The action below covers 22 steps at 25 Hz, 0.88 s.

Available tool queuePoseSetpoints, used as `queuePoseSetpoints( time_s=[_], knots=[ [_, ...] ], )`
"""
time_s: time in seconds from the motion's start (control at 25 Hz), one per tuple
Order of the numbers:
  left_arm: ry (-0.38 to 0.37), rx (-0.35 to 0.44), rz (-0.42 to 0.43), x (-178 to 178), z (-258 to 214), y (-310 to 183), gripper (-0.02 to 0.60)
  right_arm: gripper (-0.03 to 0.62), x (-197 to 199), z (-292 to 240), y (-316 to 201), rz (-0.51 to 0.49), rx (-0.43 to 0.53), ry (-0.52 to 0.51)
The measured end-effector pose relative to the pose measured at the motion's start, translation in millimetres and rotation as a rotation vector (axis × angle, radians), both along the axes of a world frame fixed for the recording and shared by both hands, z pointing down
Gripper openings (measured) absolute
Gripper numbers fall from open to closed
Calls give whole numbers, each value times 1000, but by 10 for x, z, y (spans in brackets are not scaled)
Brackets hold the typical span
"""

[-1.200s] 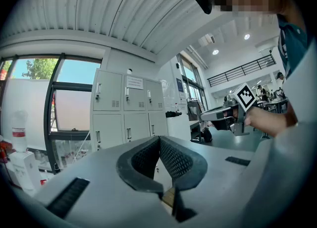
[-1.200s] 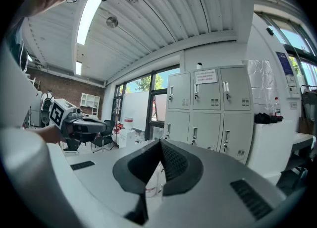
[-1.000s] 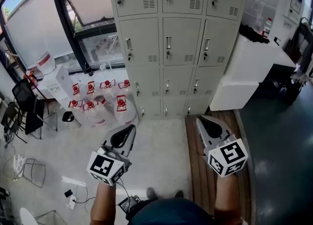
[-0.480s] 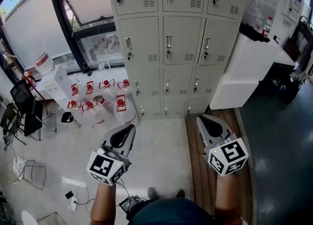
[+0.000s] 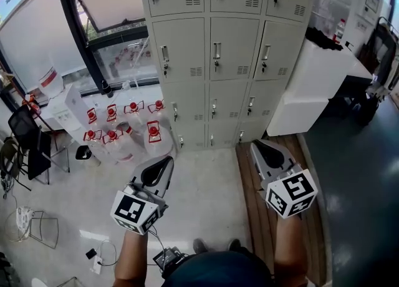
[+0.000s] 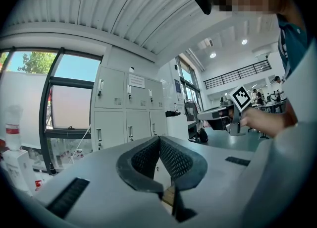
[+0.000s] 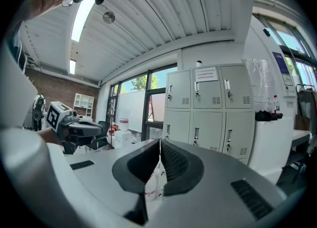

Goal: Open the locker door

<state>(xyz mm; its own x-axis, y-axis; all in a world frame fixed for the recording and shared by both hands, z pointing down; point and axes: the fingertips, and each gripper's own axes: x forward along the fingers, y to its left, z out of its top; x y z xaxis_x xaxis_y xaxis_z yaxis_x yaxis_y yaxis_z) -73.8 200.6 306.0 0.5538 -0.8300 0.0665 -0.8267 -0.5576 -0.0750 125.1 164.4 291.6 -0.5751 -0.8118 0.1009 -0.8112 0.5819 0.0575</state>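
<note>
paper notice [image 7: 206,74] on locker [image 7: 210,123], illegible

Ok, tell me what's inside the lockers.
Nothing inside shows: all locker doors in view look shut, hiding any contents. Only handles and vent slots show outside.

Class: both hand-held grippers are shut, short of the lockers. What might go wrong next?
The left hand-held gripper and right hand-held gripper are shut; unopened, they may bump a slim door handle, not grip it. Red-capped bottles crowd the floor beside the lockers; a step there may topple them.
</note>
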Motion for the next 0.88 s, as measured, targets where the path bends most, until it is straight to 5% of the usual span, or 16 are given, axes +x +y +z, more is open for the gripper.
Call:
queuePoseSetpoints(
  time_s=[0.4,0.88],
  knots=[
    [14,18,43,-234,69,-193,17,35,-281,15,-156,17,1,9],
    [-19,-17,-47,-305,105,-802,17,36,-331,17,-985,-41,11,-14]
  ],
)
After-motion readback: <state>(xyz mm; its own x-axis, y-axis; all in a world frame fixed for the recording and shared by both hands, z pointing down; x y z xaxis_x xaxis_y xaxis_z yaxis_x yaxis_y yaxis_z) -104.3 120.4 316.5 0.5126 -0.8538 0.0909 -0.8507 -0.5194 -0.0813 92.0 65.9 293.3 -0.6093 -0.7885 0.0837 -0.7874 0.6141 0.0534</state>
